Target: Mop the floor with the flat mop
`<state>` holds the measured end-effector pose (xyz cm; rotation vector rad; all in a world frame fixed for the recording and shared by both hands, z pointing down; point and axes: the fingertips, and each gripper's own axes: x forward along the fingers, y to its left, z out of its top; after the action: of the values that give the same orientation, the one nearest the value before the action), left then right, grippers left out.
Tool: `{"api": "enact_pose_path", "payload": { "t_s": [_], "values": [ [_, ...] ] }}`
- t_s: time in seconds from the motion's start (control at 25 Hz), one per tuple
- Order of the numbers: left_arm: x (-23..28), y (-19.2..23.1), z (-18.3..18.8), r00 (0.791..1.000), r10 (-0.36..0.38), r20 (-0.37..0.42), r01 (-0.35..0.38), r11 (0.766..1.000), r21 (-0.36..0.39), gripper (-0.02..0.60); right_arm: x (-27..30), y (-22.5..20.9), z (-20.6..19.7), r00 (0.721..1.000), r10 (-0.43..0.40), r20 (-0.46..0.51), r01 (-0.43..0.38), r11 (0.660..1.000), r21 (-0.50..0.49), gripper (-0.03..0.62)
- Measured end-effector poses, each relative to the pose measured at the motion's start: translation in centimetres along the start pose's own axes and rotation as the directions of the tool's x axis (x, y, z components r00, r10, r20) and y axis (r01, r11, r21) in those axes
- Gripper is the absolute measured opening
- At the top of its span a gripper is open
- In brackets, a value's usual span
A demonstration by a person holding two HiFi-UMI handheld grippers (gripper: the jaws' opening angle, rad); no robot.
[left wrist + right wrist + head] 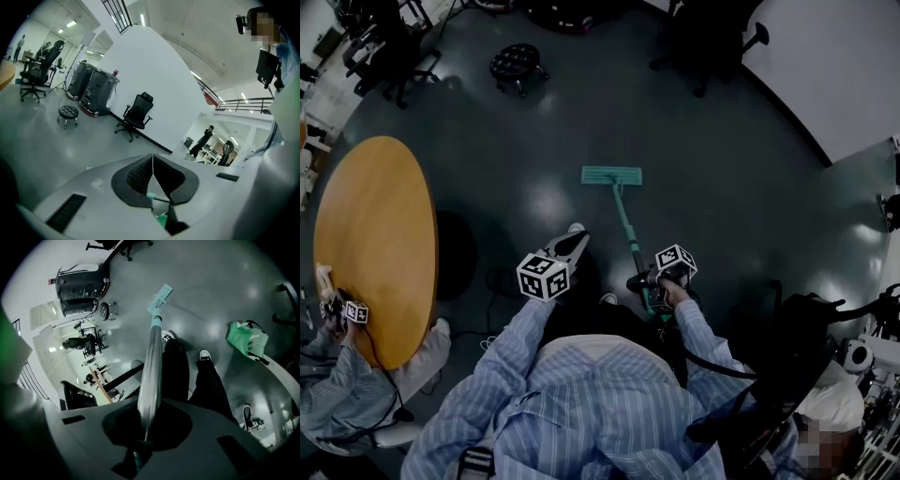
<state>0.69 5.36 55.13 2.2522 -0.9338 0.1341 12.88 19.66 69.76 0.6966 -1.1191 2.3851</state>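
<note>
Left gripper (pixel 153 172) jaws pressed together, nothing between; black office chair (pixel 137 114) far ahead by white wall (pixel 154 79), round stool (pixel 68 112) to left

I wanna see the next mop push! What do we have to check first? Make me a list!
1. Right gripper is shut on the mop handle: ok.
2. Mop head lies flat on the floor: ok.
3. Left gripper also helps hold the handle: not ok. Its jaws are together on nothing.
4. Shoe is out of the mop head's way: ok, it is behind it.
5. Nothing blocks the path ahead: ok, the stool stands well beyond.
6. The mop pad is wet enough: cannot tell.
</note>
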Motion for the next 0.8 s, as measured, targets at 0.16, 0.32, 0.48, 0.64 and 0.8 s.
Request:
{"api": "enact_pose_path", "payload": {
  "t_s": [0.16,0.32,0.48,0.64,0.8],
  "values": [
    [-0.5,-2.8,-2.3,1.0,-0.017,-0.005,0.017,1.0,0.002,0.009,-0.5,-3.9,-3.5,1.0,-0.018,-0.019,0.018,1.0,-0.014,0.026],
    [-2.1,-4.5,-4.4,0.999,-0.033,-0.02,0.034,0.999,0.013,0.008,-0.4,-6.4,-6.5,0.999,-0.034,-0.032,0.033,0.999,-0.024,0.026],
    [-3.7,-6.1,-6.2,0.999,-0.04,-0.025,0.04,0.999,0.021,0.008,-1.0,-9.0,-9.6,0.998,-0.051,-0.044,0.05,0.998,-0.037,0.026],
    [-4.4,-6.4,-7.7,0.999,-0.032,-0.021,0.032,0.999,0.019,0.008,-1.5,-11.6,-11.2,0.996,-0.072,-0.058,0.07,0.996,-0.047,0.026],
    [-5.0,-7.1,-8.7,0.999,-0.031,-0.018,0.031,0.999,0.012,0.009,-2.5,-13.2,-13.1,0.993,-0.089,-0.073,0.086,0.995,-0.05,0.026]
  ]
}}
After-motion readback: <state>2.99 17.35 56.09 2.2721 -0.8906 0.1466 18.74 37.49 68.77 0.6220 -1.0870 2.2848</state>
